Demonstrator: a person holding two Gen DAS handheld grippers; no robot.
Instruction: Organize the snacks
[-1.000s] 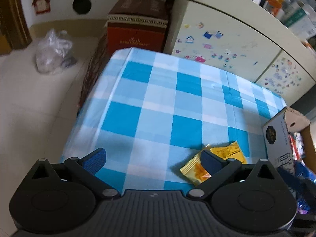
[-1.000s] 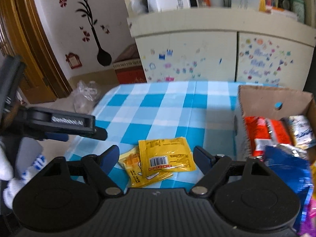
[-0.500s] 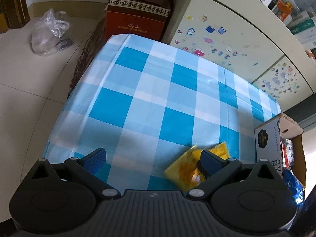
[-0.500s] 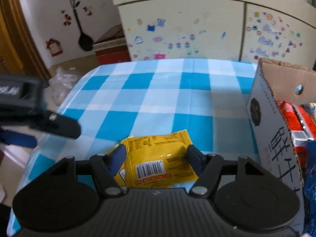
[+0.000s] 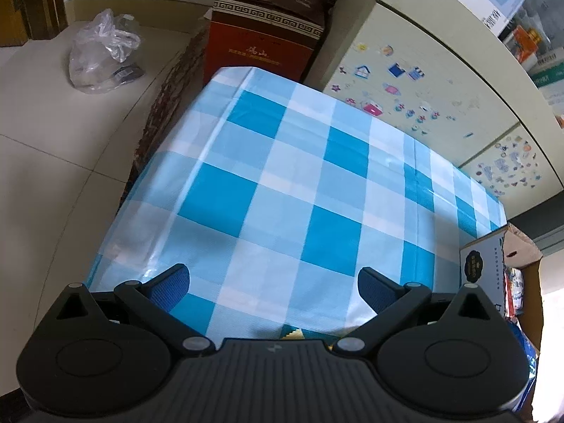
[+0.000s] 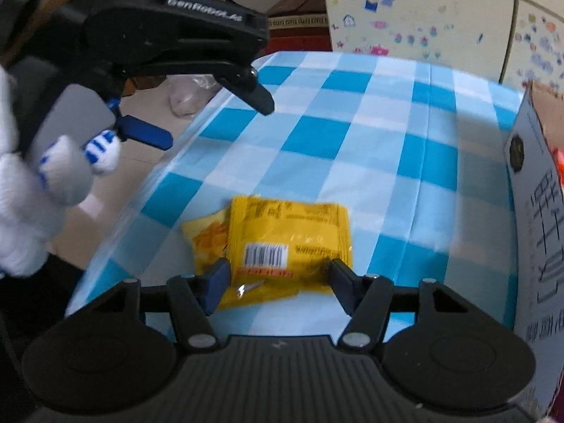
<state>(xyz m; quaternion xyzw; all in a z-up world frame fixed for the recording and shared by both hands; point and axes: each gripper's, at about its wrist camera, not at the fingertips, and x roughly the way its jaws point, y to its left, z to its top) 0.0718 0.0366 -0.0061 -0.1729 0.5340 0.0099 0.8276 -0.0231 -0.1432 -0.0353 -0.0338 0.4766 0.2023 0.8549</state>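
Left wrist view: your left gripper (image 5: 273,283) hangs over the tabletop (image 5: 282,183), fingers spread wide with nothing between them; only glossy blue-and-white check cloth shows in the gap. A serrated yellow corner of a snack packet (image 5: 294,334) peeks out at 6 o'clock under the gripper body. The cardboard box (image 5: 483,275) stands at 3 o'clock, printed white side facing you, wrappers showing inside. Right wrist view: your right gripper (image 6: 278,282) straddles the top yellow packet (image 6: 289,239), a flat crinkly foil pouch with barcode up. The jaws have just been closing, with the packet between them; the left finger (image 6: 215,282) looks to touch the pouch edge, but contact on the other side is not clear, so I would not call it pinched yet. A second yellow packet (image 6: 204,236) lies under it, poking out toward 9 o'clock. The box wall (image 6: 535,225) rises at 3 o'clock, close by. A gloved hand (image 6: 46,190) carries the left gripper at 10 o'clock. Progress, by judgement: several snacks are boxed; these two remain.
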